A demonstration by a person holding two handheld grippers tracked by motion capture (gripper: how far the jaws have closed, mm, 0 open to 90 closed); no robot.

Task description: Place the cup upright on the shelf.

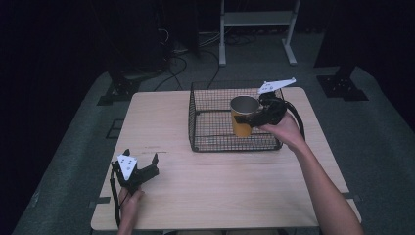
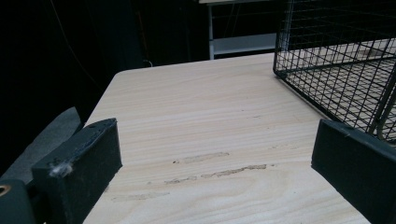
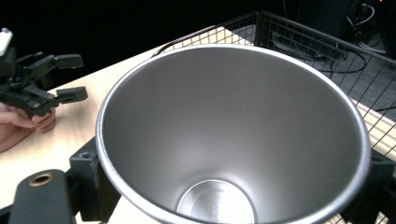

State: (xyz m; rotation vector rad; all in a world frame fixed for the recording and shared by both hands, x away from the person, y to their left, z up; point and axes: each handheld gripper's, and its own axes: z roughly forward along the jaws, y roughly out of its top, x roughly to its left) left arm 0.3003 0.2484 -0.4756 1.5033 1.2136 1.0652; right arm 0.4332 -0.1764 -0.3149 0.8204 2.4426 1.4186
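A white shelf frame (image 1: 257, 22) stands beyond the wooden table (image 1: 220, 191)

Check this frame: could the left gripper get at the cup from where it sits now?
Probably not directly. The left gripper rests open near the table's front left corner, while the cup is held by the right gripper inside the wire basket, whose walls stand between them. It would have to come over the rim.

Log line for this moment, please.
right gripper: shut on cup, over basket | left gripper: open, on table
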